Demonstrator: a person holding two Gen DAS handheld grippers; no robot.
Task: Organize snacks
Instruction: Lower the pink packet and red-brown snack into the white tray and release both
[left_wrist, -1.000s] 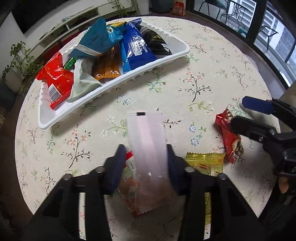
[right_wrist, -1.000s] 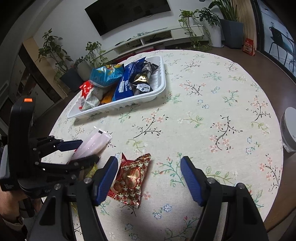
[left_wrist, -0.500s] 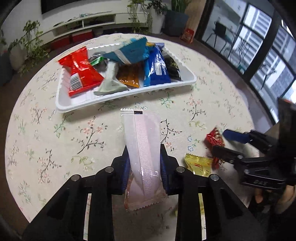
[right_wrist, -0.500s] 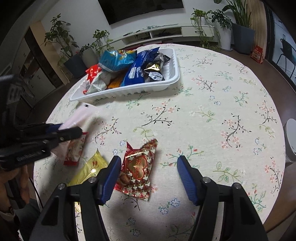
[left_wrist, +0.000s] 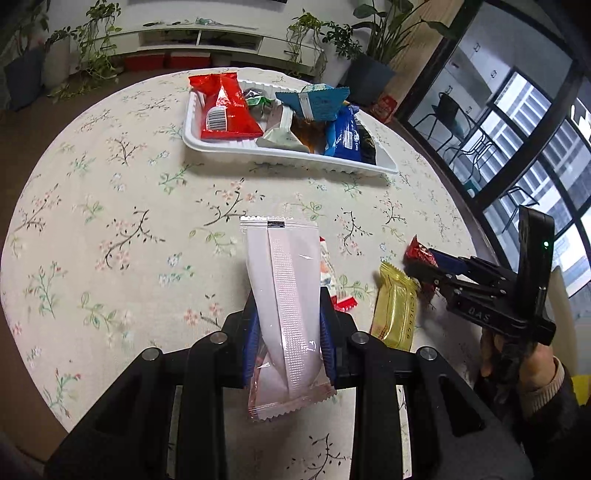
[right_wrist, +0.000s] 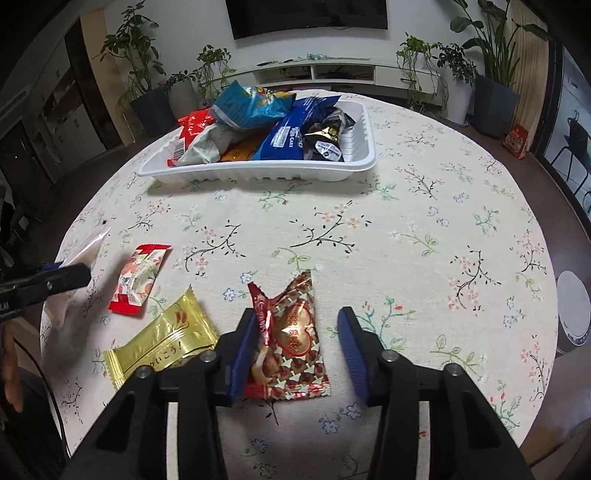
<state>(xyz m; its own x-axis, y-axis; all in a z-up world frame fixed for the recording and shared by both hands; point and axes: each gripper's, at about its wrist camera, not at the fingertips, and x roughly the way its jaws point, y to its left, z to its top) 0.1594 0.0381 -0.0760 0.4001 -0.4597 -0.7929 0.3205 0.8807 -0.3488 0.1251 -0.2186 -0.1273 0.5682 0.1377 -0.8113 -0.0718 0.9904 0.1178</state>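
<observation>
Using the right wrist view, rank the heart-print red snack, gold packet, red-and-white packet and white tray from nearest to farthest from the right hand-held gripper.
1. Heart-print red snack: between the right hand-held gripper fingers.
2. Gold packet: just left.
3. Red-and-white packet: farther left.
4. White tray: far side.

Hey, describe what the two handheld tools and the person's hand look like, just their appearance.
Both are black plastic frames with blue finger pads and round silver bolts. The left tool shows these up close. The right tool, seen from the left camera, has embossed lettering, a black upright block with a green light, and a bare hand in a dark sleeve with a tan cuff.
</observation>
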